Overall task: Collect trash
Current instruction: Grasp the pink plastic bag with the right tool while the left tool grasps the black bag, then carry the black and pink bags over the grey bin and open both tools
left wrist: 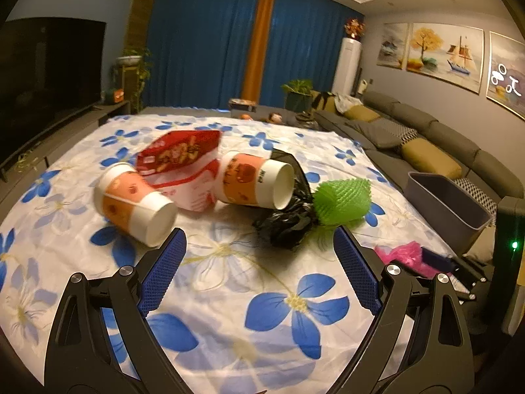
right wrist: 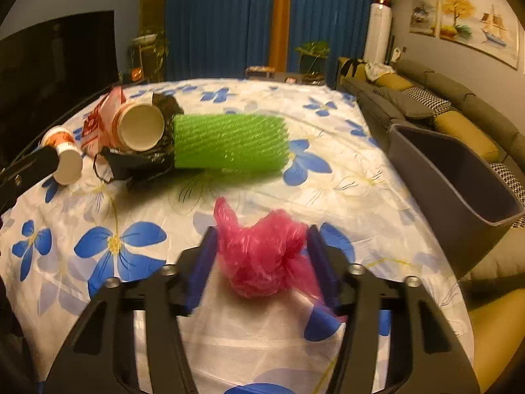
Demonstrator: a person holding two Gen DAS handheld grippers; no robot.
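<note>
- Left wrist view: the left gripper (left wrist: pixel 259 246) hovers over the flowered tablecloth (left wrist: pixel 229 295) with its jaws spread wide and nothing between them
- Ahead of it lies the trash: a near paper cup (left wrist: pixel 134 203) on its side just off the left finger, a red snack bag (left wrist: pixel 183 164) behind it, a second paper cup (left wrist: pixel 256 180) tipped over on a black plastic bag (left wrist: pixel 288 216), and a green foam net (left wrist: pixel 341 202) touching that bag
- The grey bin (left wrist: pixel 449 210) stands off the table's right edge, near the sofa (left wrist: pixel 426 141)
- Right wrist view: the right gripper (right wrist: pixel 262 252) has its jaws drawn in on either side of a crumpled pink plastic bag (right wrist: pixel 262 256), pinching it just above the cloth
- The bin (right wrist: pixel 459 177) is to the right, well apart from the pink bag, open side up
- Risks, as I judge them: the thin pink film could slip out of a light pinch on the way to the bin, and its loose tail could catch on the rim; the cups lie on their sides and would roll if a finger nudged them; a low grab could snag the cloth
- Writing: the red bag carries large yellow print and the cups a small dark mark near the rim, both too blurred to read; the framed picture (left wrist: pixel 505 75) at far right shows white characters I cannot make out
</note>
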